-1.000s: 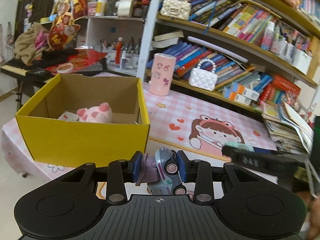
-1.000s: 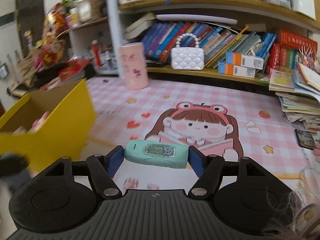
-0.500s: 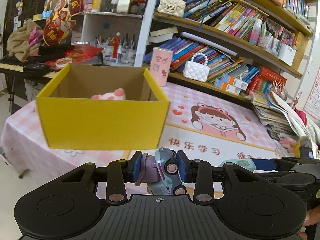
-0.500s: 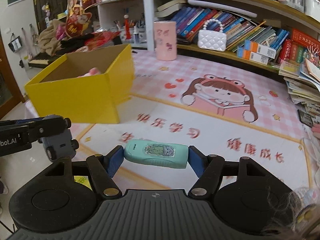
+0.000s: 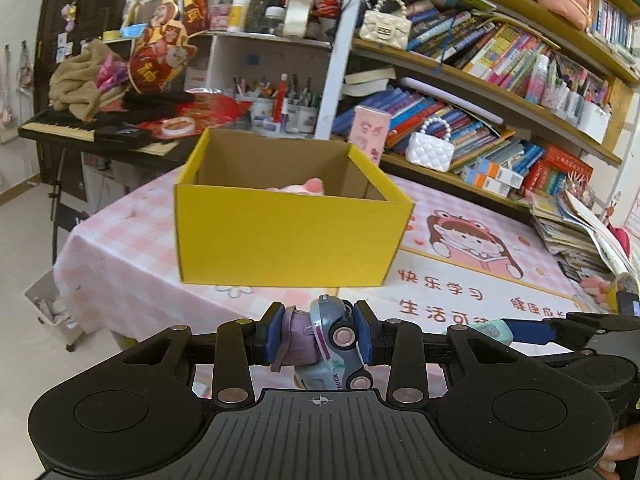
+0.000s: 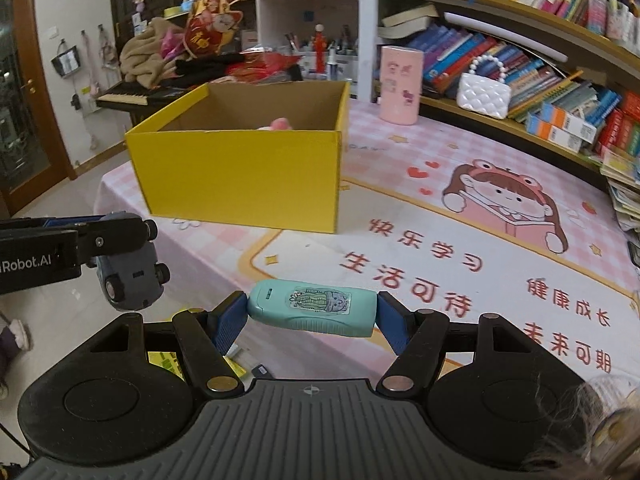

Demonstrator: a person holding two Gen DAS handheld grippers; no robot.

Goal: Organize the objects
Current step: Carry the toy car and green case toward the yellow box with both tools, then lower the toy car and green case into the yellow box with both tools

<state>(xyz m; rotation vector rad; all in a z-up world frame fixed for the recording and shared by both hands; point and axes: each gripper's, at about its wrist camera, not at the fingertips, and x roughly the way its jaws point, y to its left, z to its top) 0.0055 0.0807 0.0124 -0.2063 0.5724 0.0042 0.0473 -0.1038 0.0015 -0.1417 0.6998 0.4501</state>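
A grey-and-lilac toy truck (image 5: 332, 344) hangs nose-down, pinched between the blue pads of the left gripper (image 5: 320, 336), while a mint-green handheld device (image 6: 312, 307) with a sticker on its face lies crosswise in the clamped right gripper (image 6: 312, 316). Both grippers are closed on their loads and held in the air short of the near edge of the table (image 6: 440, 248), side by side, the left one's truck showing at the edge of the right camera's view.

Ahead of them stands the open yellow box (image 5: 288, 236) on the pink checked tablecloth, with a pink plush toy (image 5: 304, 188) already lying inside near its far wall. Behind the box a pink cylindrical canister (image 6: 401, 85) and a white quilted purse (image 6: 484, 94) sit at the foot of the crowded bookshelves (image 5: 500, 80).

The step in hand appears to be the carry: two items gathered, neither yet delivered. The next move likely calls for lifting each load above the box's front wall, bringing it over the opening beside the plush, and only then letting the jaws part, one gripper at a time to avoid a knock between them.
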